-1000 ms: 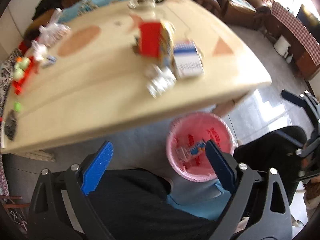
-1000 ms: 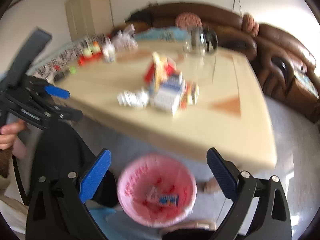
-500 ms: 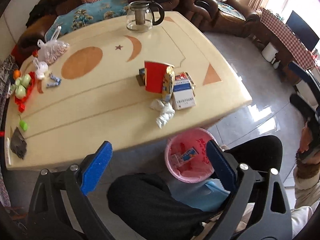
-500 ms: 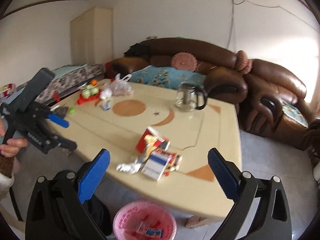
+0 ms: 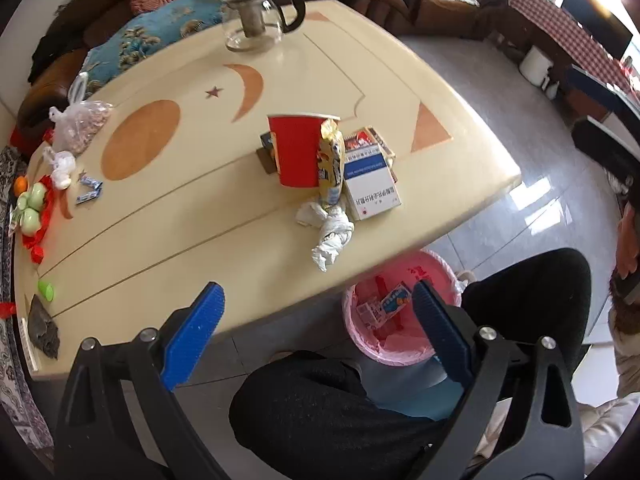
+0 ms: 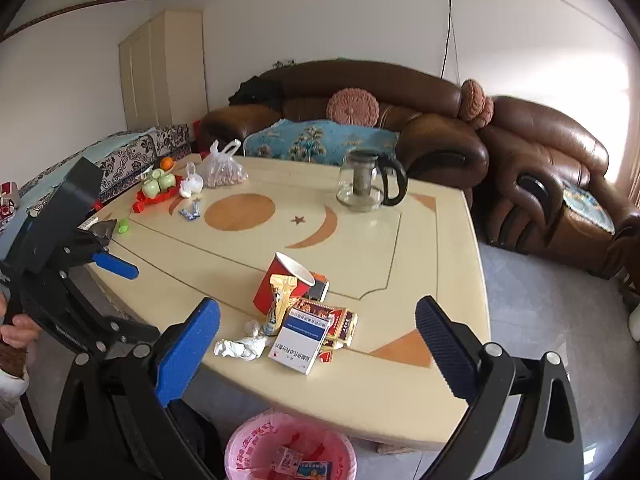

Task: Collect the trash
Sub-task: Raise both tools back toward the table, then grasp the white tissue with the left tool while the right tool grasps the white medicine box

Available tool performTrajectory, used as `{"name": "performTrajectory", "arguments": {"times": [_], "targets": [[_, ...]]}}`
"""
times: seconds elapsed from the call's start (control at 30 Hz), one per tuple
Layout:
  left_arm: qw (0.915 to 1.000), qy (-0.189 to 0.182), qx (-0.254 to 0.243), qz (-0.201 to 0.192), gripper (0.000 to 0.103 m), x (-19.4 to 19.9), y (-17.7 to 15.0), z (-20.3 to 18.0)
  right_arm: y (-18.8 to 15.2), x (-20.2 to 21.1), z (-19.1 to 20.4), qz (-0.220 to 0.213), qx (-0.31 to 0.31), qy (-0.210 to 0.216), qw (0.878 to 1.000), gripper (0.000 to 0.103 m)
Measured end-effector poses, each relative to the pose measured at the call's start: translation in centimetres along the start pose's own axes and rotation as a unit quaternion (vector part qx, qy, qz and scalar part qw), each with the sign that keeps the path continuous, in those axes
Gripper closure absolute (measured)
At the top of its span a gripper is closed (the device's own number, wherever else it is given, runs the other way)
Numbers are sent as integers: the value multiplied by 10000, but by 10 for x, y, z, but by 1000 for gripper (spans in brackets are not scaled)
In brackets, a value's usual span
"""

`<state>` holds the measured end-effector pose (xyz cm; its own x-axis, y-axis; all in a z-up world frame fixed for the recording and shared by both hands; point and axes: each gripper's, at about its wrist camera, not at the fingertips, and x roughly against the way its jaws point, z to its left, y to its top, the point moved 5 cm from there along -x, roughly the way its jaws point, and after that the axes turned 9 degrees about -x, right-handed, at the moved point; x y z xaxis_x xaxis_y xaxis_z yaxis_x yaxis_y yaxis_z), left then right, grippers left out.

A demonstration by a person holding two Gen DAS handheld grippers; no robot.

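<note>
A cluster of trash lies near the table's front edge: a red paper cup (image 5: 298,152) (image 6: 282,282), a yellow snack wrapper (image 5: 330,164) (image 6: 280,300), a white-and-blue box (image 5: 370,188) (image 6: 300,340), red cigarette packs (image 6: 334,318) and crumpled white tissue (image 5: 330,232) (image 6: 240,346). A pink-lined bin (image 5: 396,308) (image 6: 290,450) stands on the floor below the table edge, with small cartons inside. My left gripper (image 5: 318,320) is open and empty above the edge. My right gripper (image 6: 318,340) is open and empty, level with the pile. The left gripper also shows in the right wrist view (image 6: 80,248).
A glass teapot (image 5: 256,16) (image 6: 366,182) stands at the far side of the cream table (image 5: 180,216). A bag of nuts (image 5: 82,124), green cups (image 5: 30,208) and candies (image 5: 88,192) sit at the left end. Brown sofas (image 6: 420,120) lie behind. The person's dark-clothed knees (image 5: 320,404) are below.
Both grippers rose and tilted up, so the tabletop fills more of each view and the bin sits lower. Motion blur is gone. Both stayed open and empty.
</note>
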<state>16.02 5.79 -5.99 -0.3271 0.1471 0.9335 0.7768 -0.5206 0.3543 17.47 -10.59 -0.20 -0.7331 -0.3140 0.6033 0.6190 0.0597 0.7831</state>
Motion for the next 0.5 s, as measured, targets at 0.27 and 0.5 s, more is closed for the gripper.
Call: {"name": "performTrajectory", "arguments": {"times": [0.27, 0.5], "targets": [[9994, 61, -263, 226, 11, -33, 4, -4, -8, -33, -5, 249, -11, 3, 9997, 7], [9988, -48, -364, 330, 11, -51, 9, -8, -14, -53, -14, 434, -118, 9, 9990, 7]]}}
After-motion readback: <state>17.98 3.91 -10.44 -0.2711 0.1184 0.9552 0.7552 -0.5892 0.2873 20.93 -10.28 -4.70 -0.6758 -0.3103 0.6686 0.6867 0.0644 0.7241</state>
